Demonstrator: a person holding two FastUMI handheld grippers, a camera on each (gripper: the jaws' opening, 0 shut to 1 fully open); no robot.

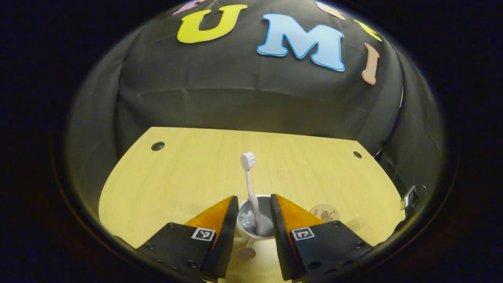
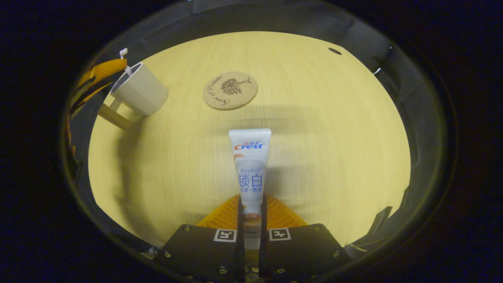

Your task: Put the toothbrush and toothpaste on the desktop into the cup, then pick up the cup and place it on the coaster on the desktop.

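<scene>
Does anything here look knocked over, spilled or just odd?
Nothing spilled or damaged. The cup stands upright with the toothbrush leaning inside; the toothpaste is pinched in the right gripper.

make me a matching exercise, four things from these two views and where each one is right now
Things:
1. white toothbrush
2. white toothpaste tube
3. round cork coaster
4. white cup

Places:
a. bare on the wooden desktop
b. gripped between the right gripper fingers
c. standing in the cup
d. between the left gripper open fingers

Pairs: 1-c, 2-b, 3-a, 4-d
</scene>
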